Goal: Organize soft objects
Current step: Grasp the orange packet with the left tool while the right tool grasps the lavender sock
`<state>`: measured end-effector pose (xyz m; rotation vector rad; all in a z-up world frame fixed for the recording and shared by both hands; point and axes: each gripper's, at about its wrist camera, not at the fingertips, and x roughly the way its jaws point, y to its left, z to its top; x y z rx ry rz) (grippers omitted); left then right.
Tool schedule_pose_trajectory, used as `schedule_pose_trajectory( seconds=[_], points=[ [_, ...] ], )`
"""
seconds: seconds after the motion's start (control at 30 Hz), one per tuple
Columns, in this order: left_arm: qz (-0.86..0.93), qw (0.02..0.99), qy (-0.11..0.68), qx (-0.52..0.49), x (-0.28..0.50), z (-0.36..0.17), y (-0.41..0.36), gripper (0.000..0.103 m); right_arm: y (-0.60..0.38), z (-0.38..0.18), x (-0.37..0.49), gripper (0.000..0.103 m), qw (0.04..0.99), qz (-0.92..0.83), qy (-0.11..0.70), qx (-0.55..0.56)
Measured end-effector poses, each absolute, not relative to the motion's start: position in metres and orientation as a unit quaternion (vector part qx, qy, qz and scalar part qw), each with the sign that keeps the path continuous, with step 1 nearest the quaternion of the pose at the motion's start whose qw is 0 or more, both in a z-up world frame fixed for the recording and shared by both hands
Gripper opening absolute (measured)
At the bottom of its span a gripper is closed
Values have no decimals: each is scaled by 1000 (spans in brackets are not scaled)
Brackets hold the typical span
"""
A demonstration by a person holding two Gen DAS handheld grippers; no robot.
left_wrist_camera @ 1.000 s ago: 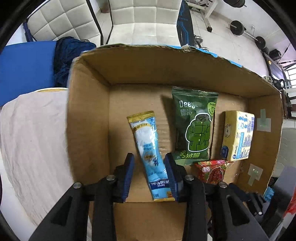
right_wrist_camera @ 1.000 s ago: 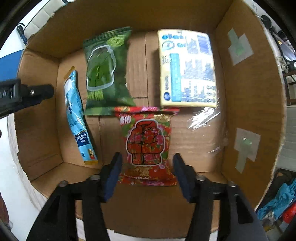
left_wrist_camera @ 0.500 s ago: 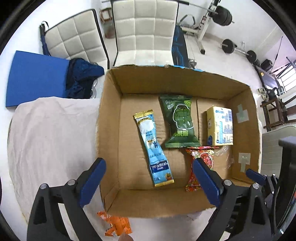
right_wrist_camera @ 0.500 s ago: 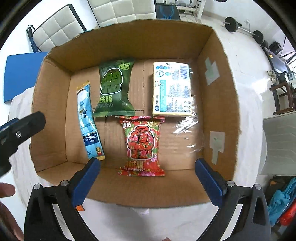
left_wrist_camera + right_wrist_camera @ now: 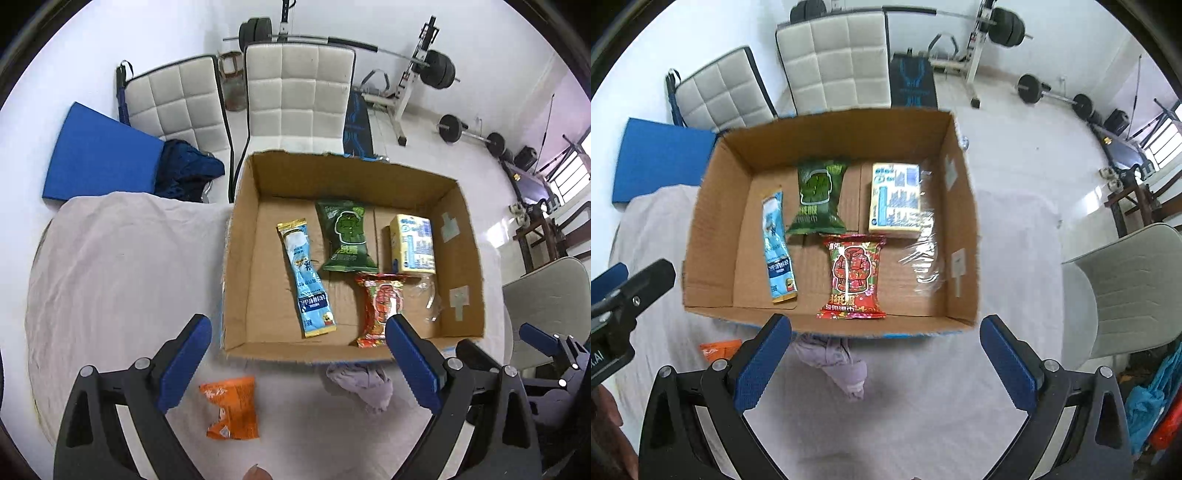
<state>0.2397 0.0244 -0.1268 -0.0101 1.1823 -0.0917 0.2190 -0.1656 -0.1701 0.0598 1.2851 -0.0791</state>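
Both my left tool (image 5: 299, 354) and right tool (image 5: 886, 350) gape wide, gripping nothing. The cardboard box (image 5: 713, 206) holds four packets; an orange packet (image 5: 229, 411) lies near it on the tabletop (image 5: 110, 266).

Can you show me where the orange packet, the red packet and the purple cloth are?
orange packet (image 5: 229, 411): left wrist view, on its crinkled middle.
red packet (image 5: 854, 276): right wrist view, on the printed jacket.
purple cloth (image 5: 837, 362): right wrist view, on its bunched middle.

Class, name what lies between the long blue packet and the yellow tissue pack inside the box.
The green packet, between blue packet and yellow tissue pack; both views show it.
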Motion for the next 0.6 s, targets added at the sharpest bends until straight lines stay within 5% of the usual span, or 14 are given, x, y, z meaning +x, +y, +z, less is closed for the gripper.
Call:
schedule_pose_trajectory(
  seconds=[0.4, 0.6],
  points=[
    [-42, 859, 510, -8, 191, -63, 41, 96, -173, -100, 170, 103, 824, -20, 564, 52],
    [-14, 849, 528, -24, 185, -81, 74, 96, -165, -120, 165, 103, 811, -3, 582, 51]
  ],
)
